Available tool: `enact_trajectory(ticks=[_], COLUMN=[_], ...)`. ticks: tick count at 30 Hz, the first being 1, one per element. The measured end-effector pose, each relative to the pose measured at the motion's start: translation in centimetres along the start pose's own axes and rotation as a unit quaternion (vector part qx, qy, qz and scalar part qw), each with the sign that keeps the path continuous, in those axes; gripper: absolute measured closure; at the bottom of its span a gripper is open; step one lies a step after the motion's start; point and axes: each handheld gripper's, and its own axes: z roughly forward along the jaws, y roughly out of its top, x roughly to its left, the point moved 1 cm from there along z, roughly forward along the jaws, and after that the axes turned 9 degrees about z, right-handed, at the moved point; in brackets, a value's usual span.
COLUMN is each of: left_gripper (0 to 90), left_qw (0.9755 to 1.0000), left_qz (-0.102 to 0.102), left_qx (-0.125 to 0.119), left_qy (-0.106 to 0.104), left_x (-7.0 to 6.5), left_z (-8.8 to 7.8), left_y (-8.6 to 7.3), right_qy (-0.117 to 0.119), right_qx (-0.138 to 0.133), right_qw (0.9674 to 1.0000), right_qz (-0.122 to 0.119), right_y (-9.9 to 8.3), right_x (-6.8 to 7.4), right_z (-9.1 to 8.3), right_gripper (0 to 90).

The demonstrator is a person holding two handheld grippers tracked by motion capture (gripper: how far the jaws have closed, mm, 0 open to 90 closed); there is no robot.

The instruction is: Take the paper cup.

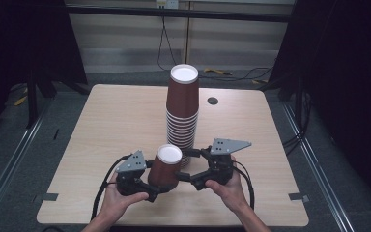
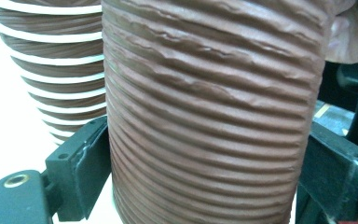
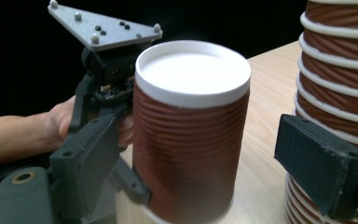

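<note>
Left hand: I am seeing the left gripper (image 1: 150,186) being held low over the near edge of the table (image 1: 111,121), pointing inward toward the right.
Left jaws: they are clamping the single cup (image 1: 166,166) by its ribbed wall, one jaw on each side.
Right hand: the right gripper (image 1: 193,169) is pointing inward toward the left, near the cup.
Right jaws: they are standing apart, pressing on nothing.
Cup place: it is sitting between both grippers, just in front of the cup stack (image 1: 182,108).
Cup axis: it is standing upside down, nearly upright, the white base facing up, the long axis leaning slightly.
</note>
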Motion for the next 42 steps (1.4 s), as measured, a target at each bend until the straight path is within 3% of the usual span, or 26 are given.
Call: enact_trajectory(ticks=[3, 8, 13, 23, 30, 37, 42], left_gripper=[12.3, 12.3, 12.3, 13.1, 13.1, 12.9, 13.0], left_qw=[1.0, 0.9992, 0.9982, 0.9928, 0.9892, 0.9879, 0.9829], left_qz=[0.0, 0.018, 0.026, 0.038, 0.047, 0.046, 0.061], left_qx=[0.007, 0.034, 0.054, 0.11, 0.136, 0.143, 0.169], left_qy=[0.0, 0.005, -0.004, -0.027, -0.027, -0.039, -0.041], left_x=[0.2, 0.1, 0.0, 0.0, 0.1, 0.1, -0.1], left_z=[-0.3, -0.3, 0.1, 0.6, 0.6, 0.8, 1.1], left_y=[0.1, 0.2, 0.1, 0.6, 0.7, 0.6, 0.4], right_qy=[0.001, -0.001, -0.002, 0.007, -0.001, -0.012, -0.017], right_qx=[0.003, 0.017, 0.024, 0.044, 0.067, 0.11, 0.132], right_qw=[1.0, 0.9999, 0.9997, 0.999, 0.9976, 0.9932, 0.99], right_qz=[0.001, 0.0, 0.003, -0.005, -0.02, -0.037, -0.046], right_y=[-0.1, -0.4, -0.6, -0.8, -1.1, -1.3, -1.5], right_x=[-0.3, -0.7, -1.0, -1.3, -1.6, -1.6, -1.6], right_z=[-0.3, -0.6, -0.9, -1.4, -1.3, -1.0, -0.8], right_gripper=[13.2, 13.2, 13.2, 13.2, 13.5, 13.8, 13.9])
